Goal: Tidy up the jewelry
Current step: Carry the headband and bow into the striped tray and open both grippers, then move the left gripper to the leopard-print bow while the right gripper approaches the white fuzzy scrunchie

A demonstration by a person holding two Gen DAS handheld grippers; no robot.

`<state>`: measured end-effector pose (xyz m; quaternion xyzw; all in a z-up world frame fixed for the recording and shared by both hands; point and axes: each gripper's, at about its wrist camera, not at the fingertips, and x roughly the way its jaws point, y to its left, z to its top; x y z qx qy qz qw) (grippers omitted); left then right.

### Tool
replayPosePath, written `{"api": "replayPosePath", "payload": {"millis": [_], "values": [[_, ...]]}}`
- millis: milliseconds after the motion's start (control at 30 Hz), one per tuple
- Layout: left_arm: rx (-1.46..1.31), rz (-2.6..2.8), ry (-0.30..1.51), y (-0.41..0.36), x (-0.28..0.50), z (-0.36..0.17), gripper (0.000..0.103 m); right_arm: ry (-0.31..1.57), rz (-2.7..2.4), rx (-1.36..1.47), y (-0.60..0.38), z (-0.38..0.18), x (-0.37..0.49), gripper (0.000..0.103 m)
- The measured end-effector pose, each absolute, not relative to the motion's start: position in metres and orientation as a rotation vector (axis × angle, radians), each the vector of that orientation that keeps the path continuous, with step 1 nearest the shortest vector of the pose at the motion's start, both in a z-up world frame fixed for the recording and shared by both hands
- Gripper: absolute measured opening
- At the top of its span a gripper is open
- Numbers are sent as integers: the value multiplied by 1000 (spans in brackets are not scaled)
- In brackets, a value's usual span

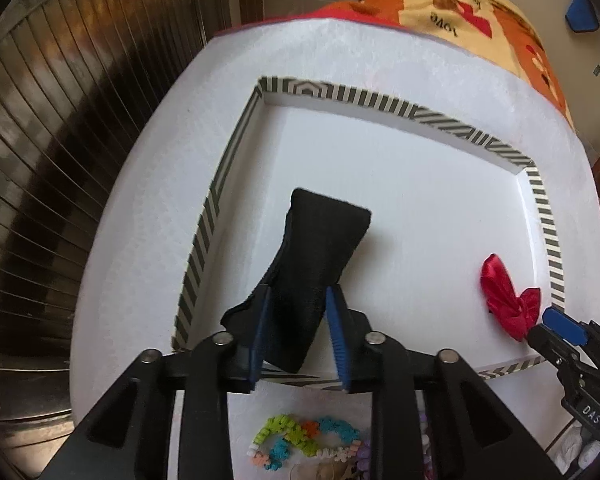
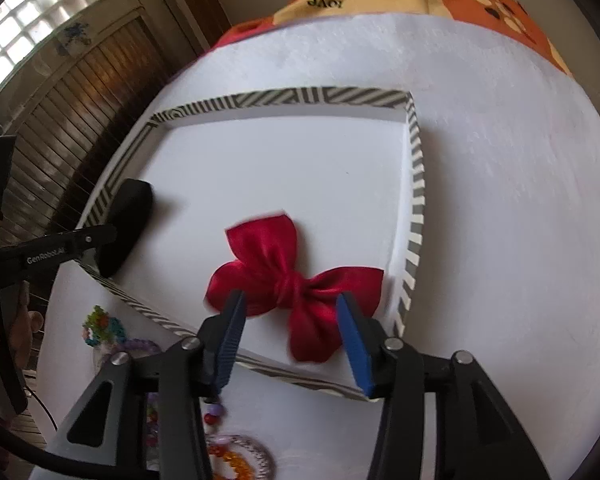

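Note:
A white tray with a striped black-and-white rim [image 1: 380,102] [image 2: 418,184] lies on the white table. My left gripper [image 1: 298,300] is shut on a black velvet pouch [image 1: 312,256], whose far end rests on the tray floor; the pouch also shows in the right wrist view [image 2: 128,224]. A red satin bow [image 2: 292,280] lies in the tray's near right corner, also seen in the left wrist view [image 1: 508,296]. My right gripper [image 2: 290,304] is open, its blue fingers on either side of the bow's near half.
Colourful bead bracelets [image 1: 300,440] [image 2: 104,328] lie on the table in front of the tray. More beads and a clear ring [image 2: 236,456] lie below the right gripper. A patterned cushion [image 1: 460,4] sits beyond the table. A wooden shutter [image 1: 60,160] stands at left.

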<state>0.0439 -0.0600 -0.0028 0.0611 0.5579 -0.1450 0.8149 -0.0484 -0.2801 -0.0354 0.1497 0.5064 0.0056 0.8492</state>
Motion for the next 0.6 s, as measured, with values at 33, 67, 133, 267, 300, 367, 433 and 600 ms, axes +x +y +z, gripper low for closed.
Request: {"api": "replayPosePath", "payload": {"millis": [33,67,133,267,300,367,433,600], "values": [[120,-299,1189,-59,44,1,8,1059,12,320,-279,-32,-50,51],[118,-298,1180,-57,41,5,8,1048,12,321,-278,-28,-53,52],[113,-300,1167,-59,38,12,8,1025,-1,306,-277,-17,-65,55],[92,-311,1134,-50,23,29,8,976,-23,300,-275,5,-86,57],[88,-312,1123,-48,18,33,8,963,-27,299,-274,11,-91,57],[85,-318,1110,-43,7,39,8,944,-38,290,-270,20,-101,57],[82,-327,1098,-37,-3,43,8,926,-46,288,-265,29,-113,57],[98,-350,1076,-25,-31,52,8,922,-62,274,-251,38,-138,58]]}}
